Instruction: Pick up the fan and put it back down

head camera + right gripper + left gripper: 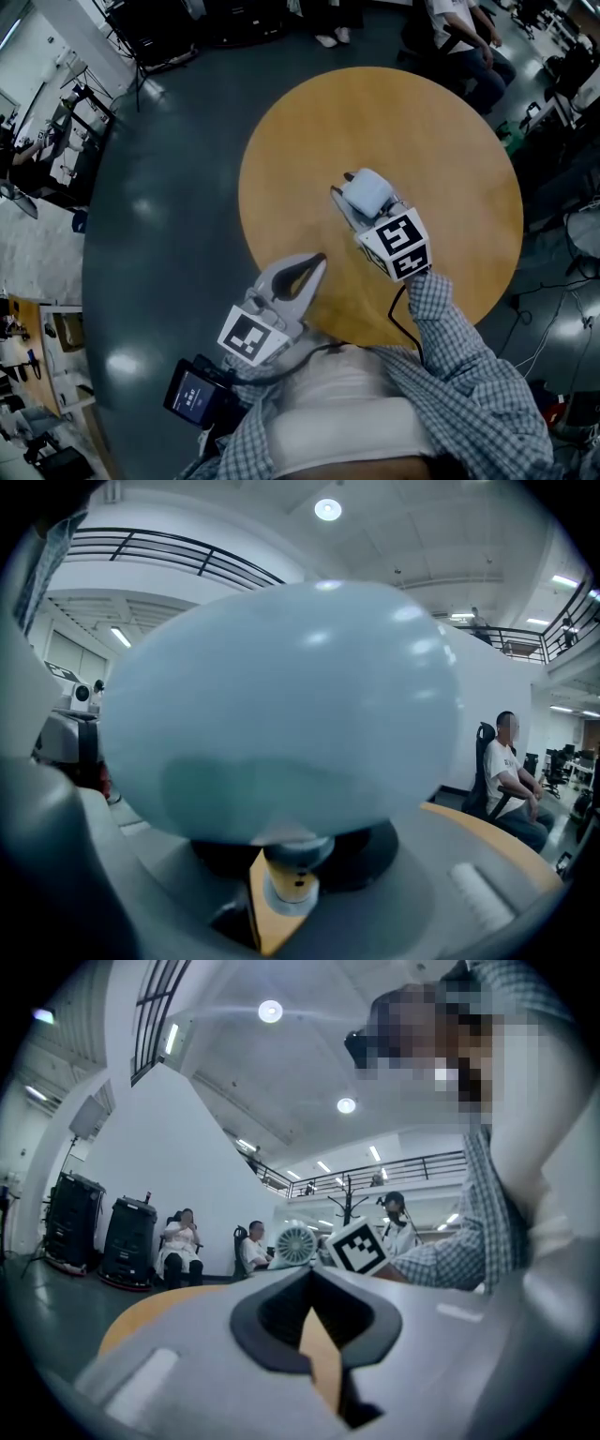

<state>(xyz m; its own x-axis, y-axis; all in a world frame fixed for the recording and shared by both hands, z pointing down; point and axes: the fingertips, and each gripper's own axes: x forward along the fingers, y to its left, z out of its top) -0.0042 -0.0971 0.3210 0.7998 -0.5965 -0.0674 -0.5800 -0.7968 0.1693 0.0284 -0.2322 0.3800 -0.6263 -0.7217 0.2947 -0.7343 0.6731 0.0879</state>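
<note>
Two grippers were out over a round wooden worktop (422,122), each held in one of the person's hands. The right gripper (352,202) was clamped on a small pale-blue fan (367,192), with its jaws closed on either side of the fan's body. In the right gripper view the fan's rounded back filled most of the frame. Its short stem hung down between the jaws, and the worktop's wood showed underneath it. The fan was held up off the surface, over the middle of the worktop, a little toward the near edge. In the left gripper view its round grille faced the camera, just beside the right gripper's marker cube (358,1246).

The left gripper (319,261) hung over the worktop's near edge, apart from the fan. Its jaws were together at the tips and nothing was between them.

A checked sleeve (469,366) ran back from the right gripper. Beyond the far edge, seated people (183,1246) and black equipment cases (129,1239) stood on the dark floor (159,206).
</note>
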